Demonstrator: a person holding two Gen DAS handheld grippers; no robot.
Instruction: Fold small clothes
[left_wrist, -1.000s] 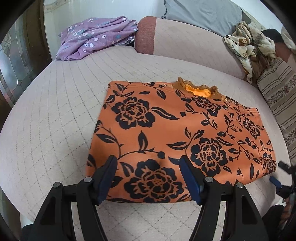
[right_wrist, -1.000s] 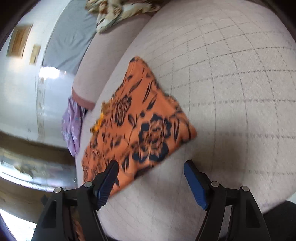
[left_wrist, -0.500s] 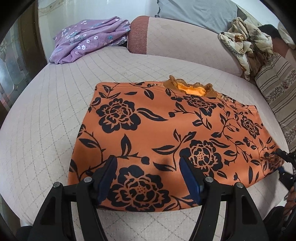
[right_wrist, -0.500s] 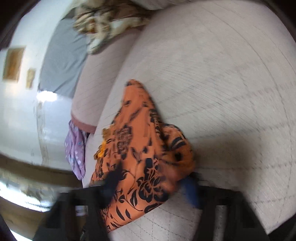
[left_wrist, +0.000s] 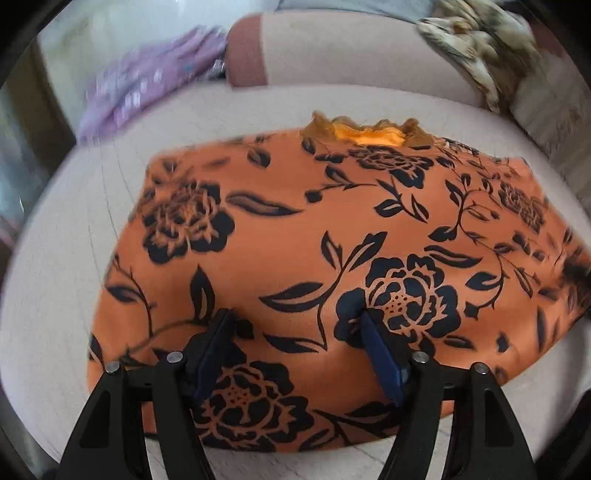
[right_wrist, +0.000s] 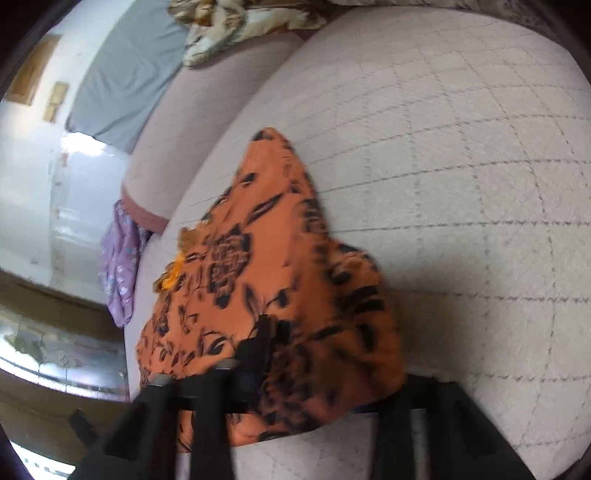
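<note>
Orange floral garment (left_wrist: 325, 236), smooth thin fabric, lies flat on quilted beige cushion (left_wrist: 51, 295). Left gripper (left_wrist: 295, 332) spread wide over its near hem, gripping nothing. Right gripper (right_wrist: 317, 369) buried in the bunched corner; grip unclear.

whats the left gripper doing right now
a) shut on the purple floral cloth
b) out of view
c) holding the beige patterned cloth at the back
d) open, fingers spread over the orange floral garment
d: the left gripper has its blue fingers spread wide apart over the near part of the orange floral garment, with fabric showing between them, while the purple floral cloth lies far back on the bed.
</note>
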